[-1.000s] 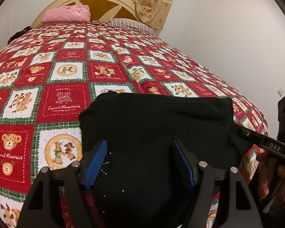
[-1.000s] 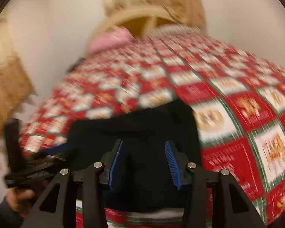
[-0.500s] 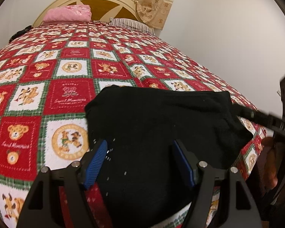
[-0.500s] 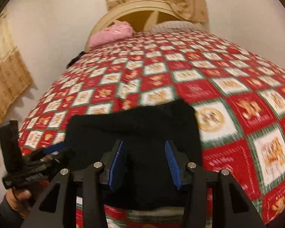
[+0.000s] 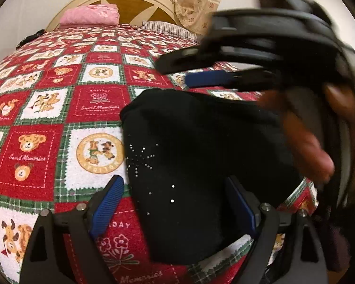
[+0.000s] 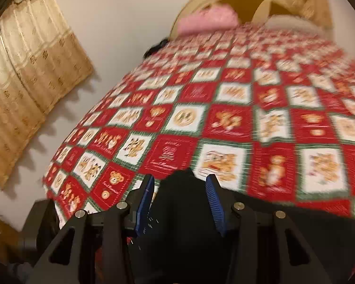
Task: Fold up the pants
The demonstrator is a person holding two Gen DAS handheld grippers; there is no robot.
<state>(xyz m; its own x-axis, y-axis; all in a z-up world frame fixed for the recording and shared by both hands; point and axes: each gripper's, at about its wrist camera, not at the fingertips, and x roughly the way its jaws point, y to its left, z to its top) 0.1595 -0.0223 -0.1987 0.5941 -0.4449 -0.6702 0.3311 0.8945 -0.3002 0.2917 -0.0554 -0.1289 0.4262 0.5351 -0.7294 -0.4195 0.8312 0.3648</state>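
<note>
Red patchwork bedspread [image 5: 47,108], one folded black pants [image 5: 201,161], two pillows.

right gripper [image 5: 224,71]: smeared by motion in the left wrist view, cut off at the upper right edge
hand [image 5: 305,146]: blurred, partly hidden behind the handle
pants [image 6: 177,189]: mostly hidden under the jaws in the right wrist view
bedspread [image 6: 295,108]: prints smeared, unreadable toward the headboard
bed's near edge: cut off below
</note>
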